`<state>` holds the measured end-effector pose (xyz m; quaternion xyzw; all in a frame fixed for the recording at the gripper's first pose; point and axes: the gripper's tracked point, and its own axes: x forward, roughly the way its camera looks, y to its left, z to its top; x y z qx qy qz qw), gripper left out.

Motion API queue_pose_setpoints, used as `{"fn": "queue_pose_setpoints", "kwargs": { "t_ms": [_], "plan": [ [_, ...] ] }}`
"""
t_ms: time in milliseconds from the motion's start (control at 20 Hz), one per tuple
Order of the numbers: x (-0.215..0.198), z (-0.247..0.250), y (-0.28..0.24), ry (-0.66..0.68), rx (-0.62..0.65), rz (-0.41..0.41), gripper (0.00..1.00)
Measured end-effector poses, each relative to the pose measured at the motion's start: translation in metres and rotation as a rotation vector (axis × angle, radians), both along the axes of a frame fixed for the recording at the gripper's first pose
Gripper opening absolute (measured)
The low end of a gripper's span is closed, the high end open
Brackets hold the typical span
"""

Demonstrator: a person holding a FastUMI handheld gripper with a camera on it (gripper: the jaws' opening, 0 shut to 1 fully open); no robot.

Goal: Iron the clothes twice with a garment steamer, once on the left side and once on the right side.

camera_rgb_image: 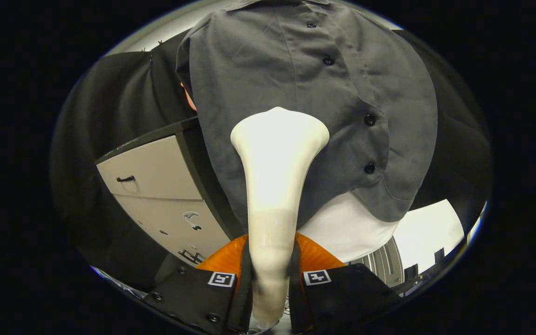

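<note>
Steamer (275, 186) fills the lower centre of the frame, its handle clamped between the jaws of the gripper (270, 279), its wide head pointing up at a grey shirt (305, 102). That buttoned shirt hangs across the upper centre, over something white (347, 228). A pale drawer cabinet (156, 186) stands at left.
</note>
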<state>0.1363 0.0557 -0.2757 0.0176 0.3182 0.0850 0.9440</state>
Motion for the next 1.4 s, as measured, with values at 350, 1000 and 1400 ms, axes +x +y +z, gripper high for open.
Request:
{"fn": "queue_pose_setpoints", "kwargs": {
  "t_ms": [350,1000,1400],
  "plan": [
    [-0.006,0.082,-0.003,-0.13,0.013,0.047,0.39],
    [0.018,0.225,-0.099,-0.312,-0.028,0.001,0.39],
    [0.087,0.266,-0.17,-0.332,-0.042,-0.097,0.39]
  ]
}}
